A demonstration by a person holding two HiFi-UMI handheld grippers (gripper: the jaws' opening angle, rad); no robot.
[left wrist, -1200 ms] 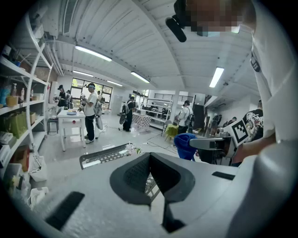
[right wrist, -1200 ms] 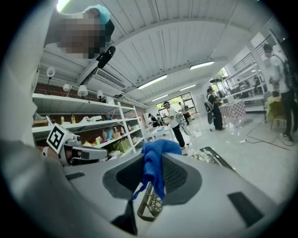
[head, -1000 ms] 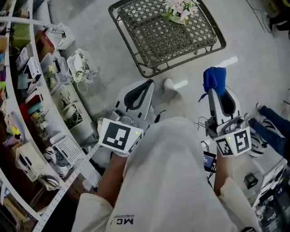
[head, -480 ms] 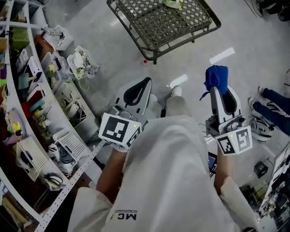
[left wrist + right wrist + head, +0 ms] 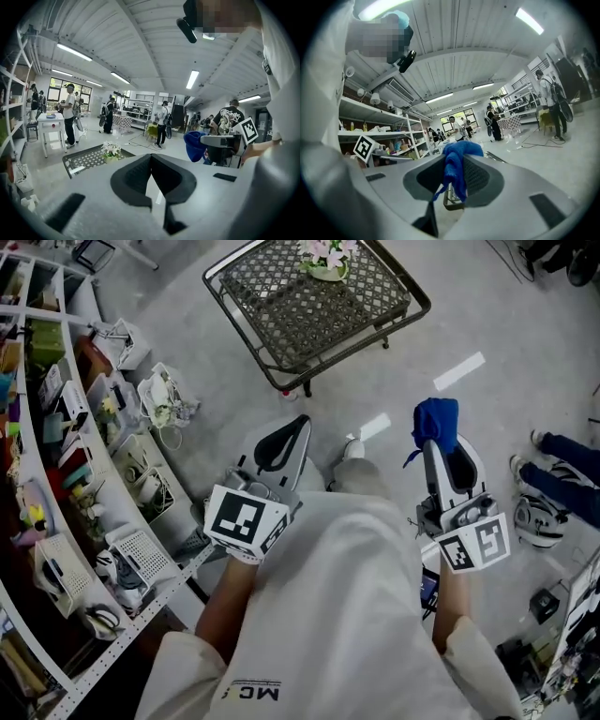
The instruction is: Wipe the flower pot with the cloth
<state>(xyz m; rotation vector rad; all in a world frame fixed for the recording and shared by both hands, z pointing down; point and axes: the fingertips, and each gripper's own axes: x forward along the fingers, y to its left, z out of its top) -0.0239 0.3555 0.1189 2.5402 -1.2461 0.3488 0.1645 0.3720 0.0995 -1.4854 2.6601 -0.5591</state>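
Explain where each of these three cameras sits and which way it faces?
Head view: on the person's head, looking steeply down at floor, shelves and mesh table; shows white shirt, left gripper, right gripper.
Left gripper view: on the left gripper, looking along its shut, empty jaws across the hall; shirt at right.
Right gripper view: on the right gripper, looking along jaws shut on the blue cloth toward shelves; shirt at left.
Shared: head and left gripper views both show the flower pot on the mesh table, and the blue cloth.
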